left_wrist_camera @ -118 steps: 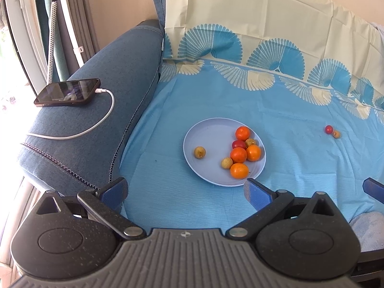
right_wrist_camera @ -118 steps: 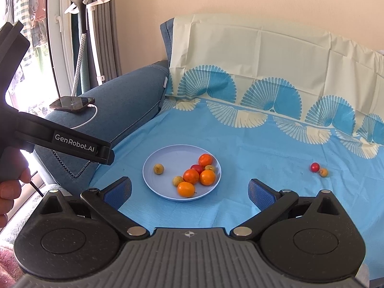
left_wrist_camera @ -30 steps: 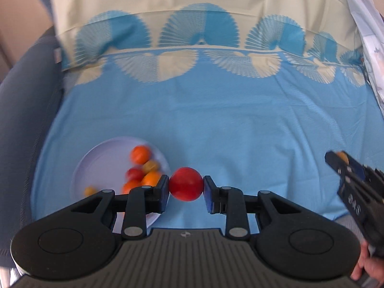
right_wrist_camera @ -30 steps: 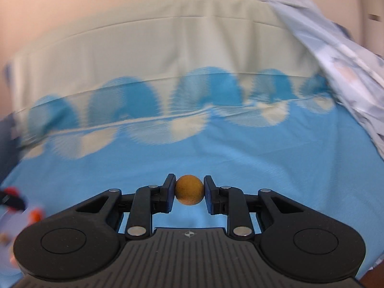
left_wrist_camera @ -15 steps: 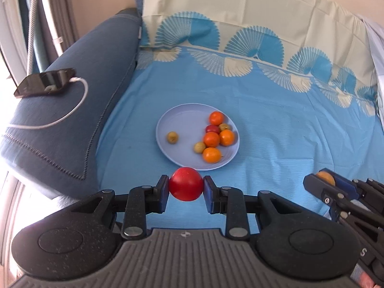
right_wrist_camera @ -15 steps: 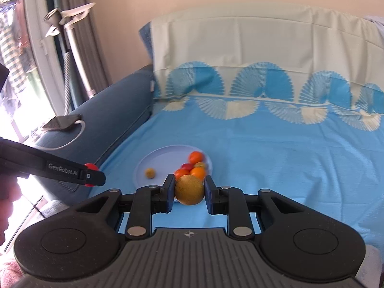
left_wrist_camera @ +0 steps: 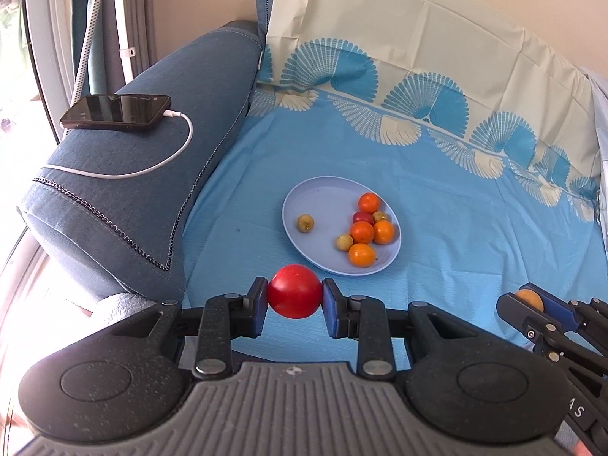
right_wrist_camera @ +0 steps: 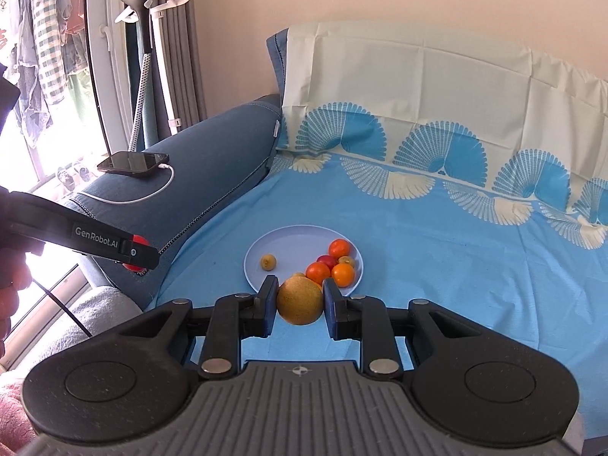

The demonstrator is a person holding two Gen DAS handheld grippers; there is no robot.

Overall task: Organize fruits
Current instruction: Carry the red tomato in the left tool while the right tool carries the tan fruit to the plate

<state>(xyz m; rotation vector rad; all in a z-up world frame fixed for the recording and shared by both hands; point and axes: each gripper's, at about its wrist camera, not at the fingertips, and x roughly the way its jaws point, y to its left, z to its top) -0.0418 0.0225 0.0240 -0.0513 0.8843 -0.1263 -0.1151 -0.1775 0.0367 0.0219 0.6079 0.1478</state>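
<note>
A pale blue plate (left_wrist_camera: 304, 199) sits mid-frame on the blue sheet (left_wrist_camera: 475, 228), holding four oranges (left_wrist_camera: 362, 231), a red fruit (left_wrist_camera: 363, 217) and three small yellow fruits (left_wrist_camera: 305, 223), mostly on its right side. The left tool (left_wrist_camera: 294, 297) pinches a red tomato (left_wrist_camera: 294, 296) low in the frame, short of the plate. The right tool (right_wrist_camera: 299, 301) pinches a yellow-brown fruit (right_wrist_camera: 299, 301) at the plate's near rim.

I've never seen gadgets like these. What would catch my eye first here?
Probably the bright red fruit pinched in the left gripper, just short of the pale blue plate of small orange and yellow fruits on the blue bedsheet. The right gripper likewise clamps a yellow-brown fruit.
</note>
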